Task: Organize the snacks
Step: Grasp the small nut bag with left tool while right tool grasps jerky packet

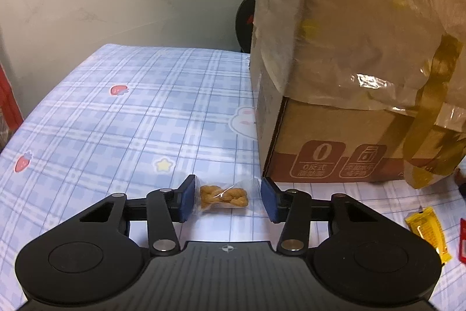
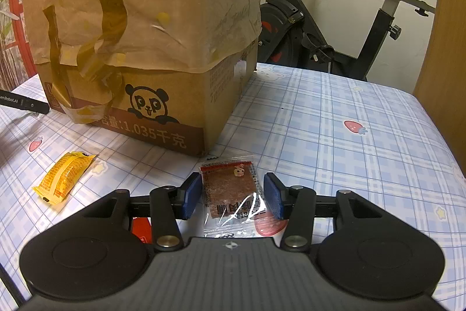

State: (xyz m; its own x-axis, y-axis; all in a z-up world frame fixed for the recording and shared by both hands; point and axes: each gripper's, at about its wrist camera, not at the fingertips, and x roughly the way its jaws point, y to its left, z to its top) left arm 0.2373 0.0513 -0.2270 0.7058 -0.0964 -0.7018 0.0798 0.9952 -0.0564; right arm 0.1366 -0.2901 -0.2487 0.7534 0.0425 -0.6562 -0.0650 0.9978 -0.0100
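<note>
A twisted fried-dough snack (image 1: 222, 196) in a clear wrapper lies on the plaid tablecloth (image 1: 116, 121), just left of the big cardboard box (image 1: 349, 48). My left gripper (image 1: 228, 200) is shut on it, the blue pads touching both ends of the wrapper. In the right wrist view, my right gripper (image 2: 233, 194) is shut on a clear packet with a brown square snack (image 2: 230, 188), in front of the box's (image 2: 145, 48) near corner. A yellow snack packet (image 2: 65, 175) lies loose on the cloth to the left.
The box is draped in plastic film and brown tape and takes up the table's middle. The yellow packet (image 1: 426, 232) and a red item (image 1: 462, 241) lie at the right edge of the left wrist view. An exercise bike (image 2: 320, 28) stands behind the table.
</note>
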